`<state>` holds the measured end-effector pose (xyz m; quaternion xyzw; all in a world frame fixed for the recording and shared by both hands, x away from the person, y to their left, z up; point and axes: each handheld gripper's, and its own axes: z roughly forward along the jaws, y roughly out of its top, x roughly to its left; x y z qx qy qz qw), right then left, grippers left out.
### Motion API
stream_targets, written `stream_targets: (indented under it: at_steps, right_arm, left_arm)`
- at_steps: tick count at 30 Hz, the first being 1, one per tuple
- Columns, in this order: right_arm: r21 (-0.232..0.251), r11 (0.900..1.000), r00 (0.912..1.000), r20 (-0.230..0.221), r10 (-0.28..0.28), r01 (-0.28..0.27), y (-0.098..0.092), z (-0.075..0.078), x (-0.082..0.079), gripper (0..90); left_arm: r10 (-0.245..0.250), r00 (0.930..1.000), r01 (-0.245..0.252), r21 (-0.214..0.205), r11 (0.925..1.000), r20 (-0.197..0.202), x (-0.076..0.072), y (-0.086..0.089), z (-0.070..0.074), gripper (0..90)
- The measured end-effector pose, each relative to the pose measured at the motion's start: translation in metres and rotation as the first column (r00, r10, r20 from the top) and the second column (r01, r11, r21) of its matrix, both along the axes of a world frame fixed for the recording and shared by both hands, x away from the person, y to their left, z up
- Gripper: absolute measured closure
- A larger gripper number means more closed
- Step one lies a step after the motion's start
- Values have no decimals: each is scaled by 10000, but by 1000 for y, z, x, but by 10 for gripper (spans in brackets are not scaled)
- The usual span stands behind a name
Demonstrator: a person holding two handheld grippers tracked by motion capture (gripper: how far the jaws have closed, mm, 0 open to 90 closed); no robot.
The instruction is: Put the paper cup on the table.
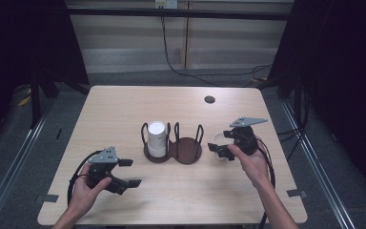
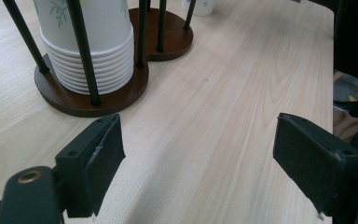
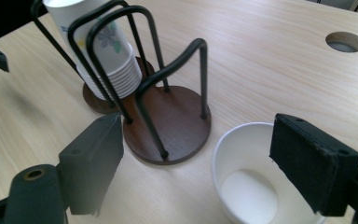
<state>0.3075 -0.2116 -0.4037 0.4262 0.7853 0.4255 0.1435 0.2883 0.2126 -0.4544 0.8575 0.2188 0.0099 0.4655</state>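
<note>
Just right of the wooden cup holder (image 1: 173,149), the right gripper (image 1: 222,143) is standing with jaws apart over a single paper cup (image 3: 254,175); the pads are not pressing on it. The cup is sitting upright on the table (image 1: 124,105), mouth up, white and empty, beside the holder's vacant right ring. The left ring is carrying the inverted cup stack (image 1: 156,138). The left gripper (image 1: 129,172), nearer the person than the holder, is gaping open, holding nothing. By this judgement, one cup is out and the grasp is pending.
</note>
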Motion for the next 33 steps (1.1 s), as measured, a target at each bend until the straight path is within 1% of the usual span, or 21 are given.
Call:
stream_targets:
  at_steps: [2, 3, 4, 7, 9, 13, 16, 17, 18, 19, 21, 22, 23, 26, 27, 28, 30, 31, 32, 33]
  right_arm:
    - [126, 9998, 9999, 43, 150, -151, 3, 0, -6, 168]
    - [126, 9998, 9999, 43, 150, -151, 3, 0, -6, 168]
    - [124, 9998, 9998, 90, 184, -185, 6, -1, -10, 168]
    - [338, 9991, 9996, 126, 260, -264, 8, -3, -15, 168]
    - [403, 9988, 9994, 240, 264, -273, 9, -5, -19, 168]
    - [678, 9969, 9987, 362, 372, -396, 13, -6, -28, 169]
    - [763, 9956, 9979, 374, 524, -551, 18, -9, -36, 171]
    - [782, 9950, 9977, 298, 602, -624, 19, -10, -37, 173]
    - [899, 9939, 9979, 219, 614, -631, 19, -12, -38, 175]
    - [918, 9936, 9977, 222, 644, -661, 20, -13, -40, 177]
    - [881, 9938, 9975, 257, 665, -685, 22, -16, -44, 178]
    - [968, 9928, 9974, 234, 687, -707, 23, -17, -45, 177]
    - [994, 9920, 9969, 232, 758, -777, 24, -18, -47, 177]
    - [1007, 9907, 9957, 214, 898, -915, 29, -22, -53, 178]
    - [982, 9904, 9951, 222, 959, -976, 30, -24, -55, 178]
    - [979, 9901, 9948, 229, 991, -1009, 31, -25, -57, 178]
    - [1206, 9872, 9945, 259, 1019, -1043, 33, -30, -61, 178]
    - [1206, 9872, 9945, 259, 1019, -1043, 33, -30, -61, 178]
    - [1304, 9860, 9945, 283, 1007, -1036, 34, -37, -63, 180]
    - [1307, 9860, 9945, 291, 1005, -1035, 35, -40, -65, 180]
  left_arm:
    - [63, 10000, -63, -57, 10000, -2, 0, 1, 0, 164]
    - [63, 10000, -63, -57, 10000, -2, 0, 1, 0, 164]
    - [80, 10000, -79, -32, 10000, 41, 1, 2, 1, 164]
    - [157, 9999, -157, -266, 9995, -32, 0, 3, 0, 163]
    - [118, 9999, -118, -149, 9998, 27, 0, 3, -1, 164]
    - [132, 9999, -132, -181, 9997, 6, -1, 2, -1, 164]
    - [122, 9999, -122, -195, 9997, 15, -2, 1, -2, 164]
    - [243, 9997, -242, -233, 9994, 9, -2, 0, -2, 164]
    - [362, 9993, -362, -260, 9990, 18, -2, 0, -3, 164]
    - [482, 9988, -483, -344, 9982, -38, -2, 0, -4, 164]
    - [417, 9991, -420, -308, 9986, -97, -2, 0, -5, 164]
    - [421, 9991, -423, -302, 9986, -71, -2, 0, -5, 164]
    - [448, 9990, -451, -402, 9982, -86, -2, 1, -6, 164]
    - [410, 9991, -415, -480, 9980, -111, -2, 1, -5, 164]
    - [443, 9990, -445, -475, 9979, -46, -3, 1, -5, 164]
    - [476, 9988, -479, -543, 9974, -80, -3, 1, -6, 164]
    - [510, 9986, -517, -512, 9973, -160, -4, 0, -8, 164]
    - [510, 9986, -517, -512, 9973, -160, -4, 0, -8, 164]
    - [455, 9988, -462, -387, 9982, -187, -6, -3, -12, 164]
    - [403, 9989, -412, -388, 9984, -239, -7, -4, -13, 164]
